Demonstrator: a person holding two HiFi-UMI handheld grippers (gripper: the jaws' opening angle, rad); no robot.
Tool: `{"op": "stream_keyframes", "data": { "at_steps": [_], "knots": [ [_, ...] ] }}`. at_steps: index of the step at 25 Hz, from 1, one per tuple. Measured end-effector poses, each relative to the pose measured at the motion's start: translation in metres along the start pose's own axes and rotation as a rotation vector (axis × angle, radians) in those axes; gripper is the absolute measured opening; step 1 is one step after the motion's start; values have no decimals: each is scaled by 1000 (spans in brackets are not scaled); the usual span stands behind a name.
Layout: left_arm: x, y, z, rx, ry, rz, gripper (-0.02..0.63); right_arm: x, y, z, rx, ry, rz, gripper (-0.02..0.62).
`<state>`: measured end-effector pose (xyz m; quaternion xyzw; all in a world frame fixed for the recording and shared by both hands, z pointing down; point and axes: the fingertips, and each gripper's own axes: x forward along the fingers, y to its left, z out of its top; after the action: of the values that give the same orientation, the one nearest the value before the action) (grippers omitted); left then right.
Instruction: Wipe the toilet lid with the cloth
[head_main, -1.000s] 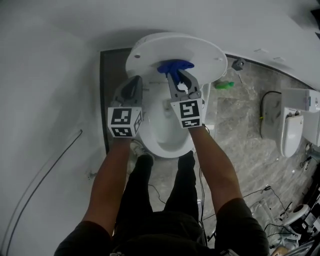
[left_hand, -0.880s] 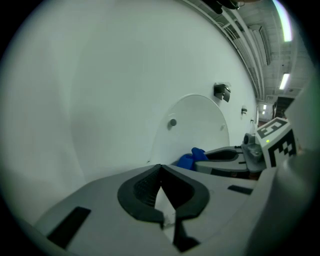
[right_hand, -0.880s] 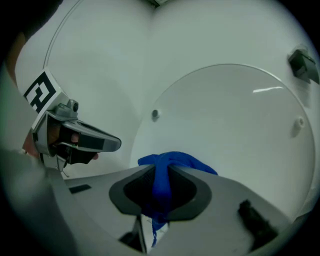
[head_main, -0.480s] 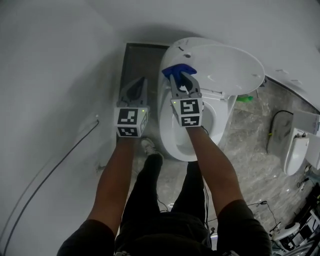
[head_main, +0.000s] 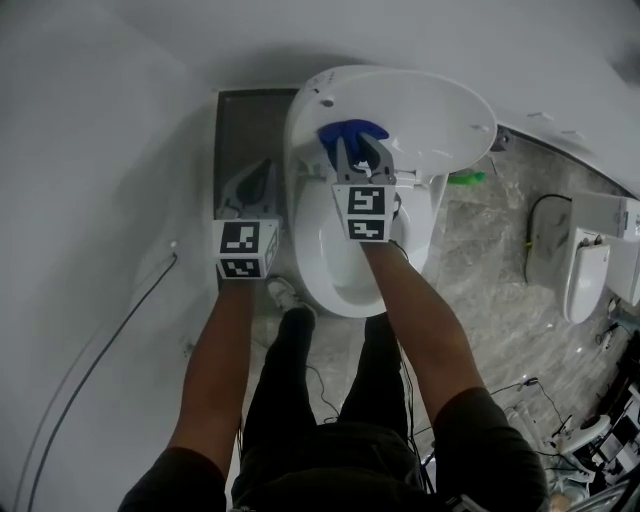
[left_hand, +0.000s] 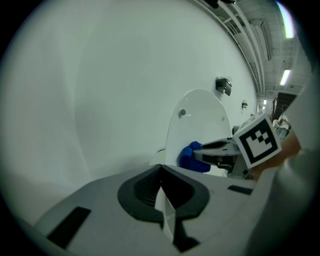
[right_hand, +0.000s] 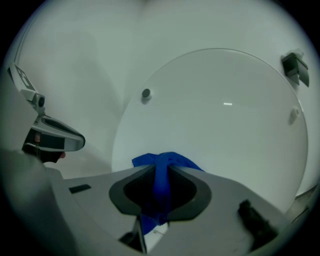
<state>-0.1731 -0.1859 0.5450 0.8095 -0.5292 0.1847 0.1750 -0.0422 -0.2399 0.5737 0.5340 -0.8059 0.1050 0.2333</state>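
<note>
White wall (head_main: 100, 150) and grey marbled floor (head_main: 490, 260) surrounded a white toilet, seen from above in the head view. Its toilet lid (head_main: 420, 110) stood raised at upper centre of the frame, leaning back toward the wall. That turned its broad inner face toward the person, ready for wiping.

The right hand-held gripper (head_main: 358, 150) was clamped on a bunched blue cloth (head_main: 350, 131), with a fold pinched between its jaws. The cloth sat at the lower left of the lid's face, apparently touching it, near the hinge. Holding it as a wad likely gave a firm pad to press with.

The left hand-held gripper (head_main: 262, 175) was closed with nothing between its jaws. It hung just left of the toilet bowl (head_main: 335, 270) and apart from it, probably to stay out of the wiping path. A second toilet (head_main: 580, 265) stood at the right edge of the frame.

No brand, label or writing could be read. The marker cubes (head_main: 246, 248) on the grippers carried only black-and-white square patterns.
</note>
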Motion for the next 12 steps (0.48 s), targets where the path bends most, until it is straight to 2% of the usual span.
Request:
{"op": "stream_keyframes", "data": {
  "at_steps": [6,12],
  "knots": [
    [21,-40,7,3,1,-34,11,-21,-57,-17,-18,28,-60,75],
    [44,-92,20,71,-10,-105,11,-41,-112,-36,-17,49,-148,75]
  ]
}}
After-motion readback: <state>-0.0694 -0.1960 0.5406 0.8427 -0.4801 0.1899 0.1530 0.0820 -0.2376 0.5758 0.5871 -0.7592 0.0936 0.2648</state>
